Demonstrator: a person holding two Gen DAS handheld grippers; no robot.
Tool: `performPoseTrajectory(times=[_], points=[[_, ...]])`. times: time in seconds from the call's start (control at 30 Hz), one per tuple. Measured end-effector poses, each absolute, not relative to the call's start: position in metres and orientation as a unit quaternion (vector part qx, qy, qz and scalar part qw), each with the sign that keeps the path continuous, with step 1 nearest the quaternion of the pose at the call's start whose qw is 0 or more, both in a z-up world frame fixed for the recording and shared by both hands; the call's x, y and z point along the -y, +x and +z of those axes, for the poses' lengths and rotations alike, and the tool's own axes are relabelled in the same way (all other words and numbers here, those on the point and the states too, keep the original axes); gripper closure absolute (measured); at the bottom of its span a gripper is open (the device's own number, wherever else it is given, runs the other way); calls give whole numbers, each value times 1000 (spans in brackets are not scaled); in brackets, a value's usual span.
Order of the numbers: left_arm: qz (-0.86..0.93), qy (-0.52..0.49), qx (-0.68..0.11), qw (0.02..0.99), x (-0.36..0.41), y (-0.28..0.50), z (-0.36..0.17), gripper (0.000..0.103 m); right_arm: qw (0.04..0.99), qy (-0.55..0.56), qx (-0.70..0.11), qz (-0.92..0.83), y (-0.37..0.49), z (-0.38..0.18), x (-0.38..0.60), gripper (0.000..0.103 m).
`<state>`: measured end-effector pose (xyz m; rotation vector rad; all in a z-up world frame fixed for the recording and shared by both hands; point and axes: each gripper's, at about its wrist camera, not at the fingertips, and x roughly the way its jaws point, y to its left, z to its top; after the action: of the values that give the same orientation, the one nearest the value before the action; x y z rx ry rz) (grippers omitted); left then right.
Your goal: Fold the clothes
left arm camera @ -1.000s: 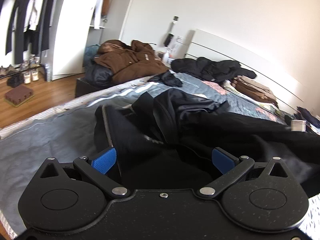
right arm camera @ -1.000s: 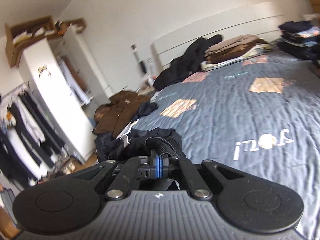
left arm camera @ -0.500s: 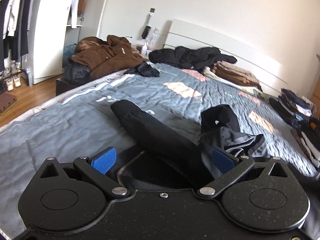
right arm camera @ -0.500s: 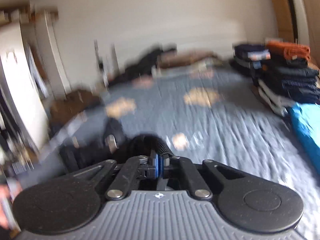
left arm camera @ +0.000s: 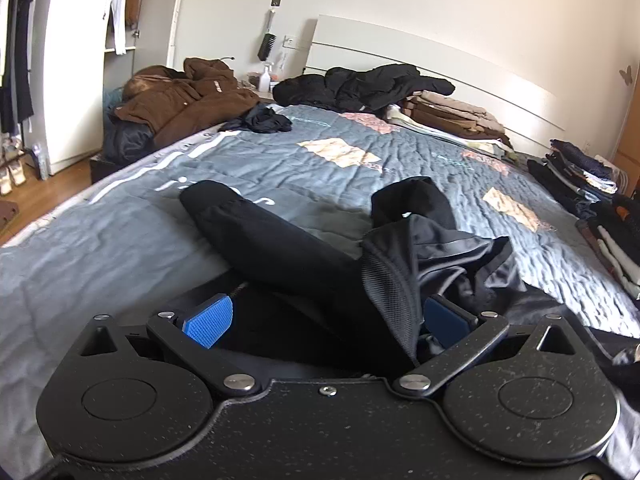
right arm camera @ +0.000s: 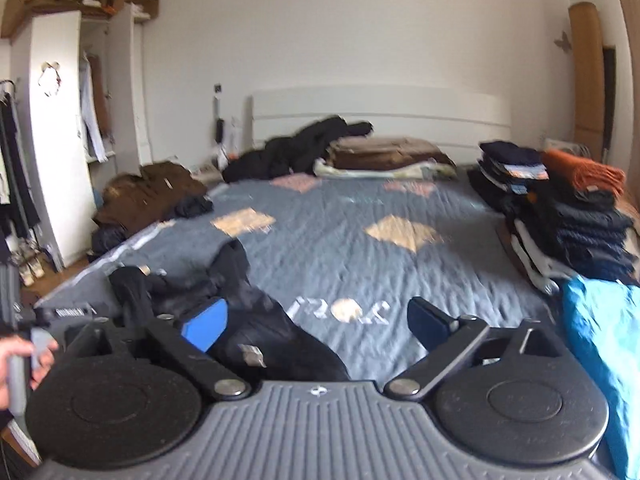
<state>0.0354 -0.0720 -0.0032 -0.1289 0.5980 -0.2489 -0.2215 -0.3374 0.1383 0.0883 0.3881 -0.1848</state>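
A black jacket [left arm camera: 304, 256] lies crumpled on the grey bed cover [left arm camera: 120, 240], one sleeve stretched out to the far left. My left gripper [left arm camera: 326, 320] stands open just above it, and fabric lies loose between its blue pads and drapes over the right one. In the right wrist view the same jacket [right arm camera: 256, 320] sits beside the left finger of my right gripper [right arm camera: 320, 322]. Its jaws are opening, with only the jacket's edge and bare cover [right arm camera: 360, 248] between them.
A brown coat [left arm camera: 180, 96] is heaped beside the bed at the left. Black coats [left arm camera: 360, 84] and folded brown items [left arm camera: 448, 114] lie by the headboard. Stacks of folded clothes [right arm camera: 568, 216] and a blue cloth [right arm camera: 600, 344] line the right side. A hand [right arm camera: 16, 356] shows at the left edge.
My right gripper was shut on black fabric and now has its jaws wide, with the jacket dropped on the bed. Both views have swung right, and the heaped jacket now lies spread out.
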Motion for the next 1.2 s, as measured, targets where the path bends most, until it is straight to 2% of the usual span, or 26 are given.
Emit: performPoseTrajectory(times=[0.13, 0.23, 0.33, 0.37, 0.57, 0.7, 0.73, 0.77, 0.8, 0.87, 1.03, 1.2], points=[[-130, -63, -286, 947, 84, 37, -8, 0, 981, 77, -168, -55, -180, 125, 337, 3], [-123, -28, -268, 955, 98, 36, -14, 0, 978, 85, -188, -10, -140, 100, 333, 3], [-107, 14, -254, 961, 112, 39, -18, 15, 977, 72, -199, 15, -111, 76, 326, 3], [-107, 16, -258, 960, 115, 43, -21, 17, 977, 70, -200, 19, -105, 70, 325, 3], [-128, 20, -275, 953, 128, 68, -33, 15, 974, 100, -201, 19, -92, 59, 344, 3], [-126, 23, -319, 939, 134, 91, -42, 16, 973, 107, -205, 21, -94, 52, 353, 3], [-122, 14, -325, 938, 133, 94, -45, 22, 972, 109, -206, 22, -94, 51, 354, 3], [-121, 4, -329, 937, 132, 96, -47, 37, 972, 111, -205, 22, -95, 51, 356, 3], [-124, -6, -332, 935, 131, 97, -49, 46, 972, 114, -204, 23, -96, 52, 358, 3], [-133, -17, -335, 933, 134, 97, -49, 70, 972, 119, -201, 24, -98, 54, 361, 3], [-150, 51, -290, 944, 161, 80, -33, 94, 973, 133, -189, 22, -106, 61, 371, 3], [-232, 129, -190, 945, 202, 30, -2, 97, 973, 152, -172, 9, -117, 69, 390, 3]])
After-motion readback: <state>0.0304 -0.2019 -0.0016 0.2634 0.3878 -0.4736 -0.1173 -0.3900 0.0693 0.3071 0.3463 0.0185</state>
